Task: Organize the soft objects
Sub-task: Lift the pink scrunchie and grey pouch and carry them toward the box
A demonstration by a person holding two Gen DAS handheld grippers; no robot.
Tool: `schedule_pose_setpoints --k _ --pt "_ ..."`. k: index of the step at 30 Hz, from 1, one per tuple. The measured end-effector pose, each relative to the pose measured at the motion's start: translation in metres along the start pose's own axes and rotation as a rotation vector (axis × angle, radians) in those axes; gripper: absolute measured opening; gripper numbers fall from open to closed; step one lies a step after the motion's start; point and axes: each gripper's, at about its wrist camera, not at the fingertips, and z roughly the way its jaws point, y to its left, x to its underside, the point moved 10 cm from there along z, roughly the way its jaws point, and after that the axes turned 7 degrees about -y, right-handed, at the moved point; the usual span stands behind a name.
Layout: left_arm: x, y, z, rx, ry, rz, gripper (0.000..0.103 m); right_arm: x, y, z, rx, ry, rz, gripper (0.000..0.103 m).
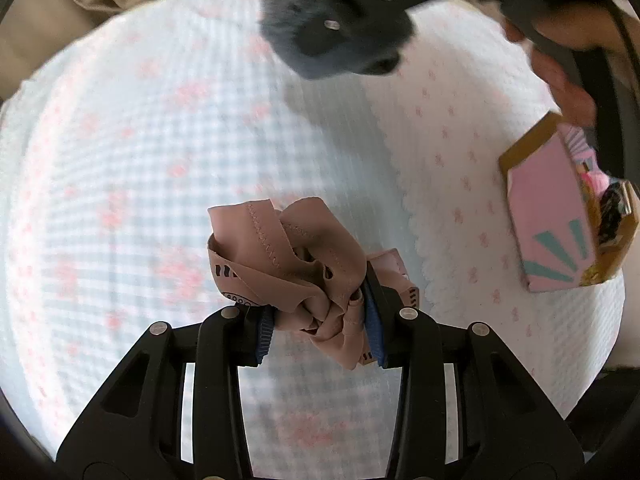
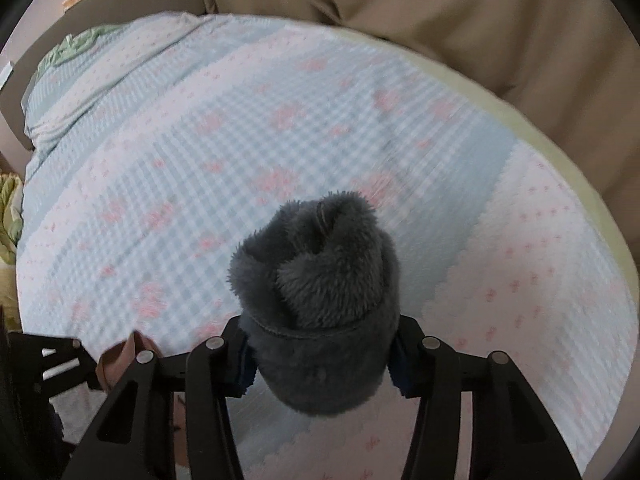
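I am clamping my left gripper jaws on a crumpled pink cloth above the bed. My right gripper jaws are squeezing a fuzzy grey sock, also aloft. A pink box is lying to the right.

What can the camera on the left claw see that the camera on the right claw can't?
Only the left wrist view shows the pink box on the bed and the left claw shut on a crumpled pink garment. Only the right wrist view shows the right claw closed around the gray fuzzy item close up, plus a green blanket at the far edge. Both show the checkered bedspread, the beige upholstery and that gray item.
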Motion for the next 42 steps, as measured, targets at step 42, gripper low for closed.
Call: schedule_pose_setpoints --k 42 --pt "-0.076 -0.324 -0.143 0.137 -0.140 0.146 0.034 0.251 -0.154 -0.366 0.396 -0.072 0.700 0.048"
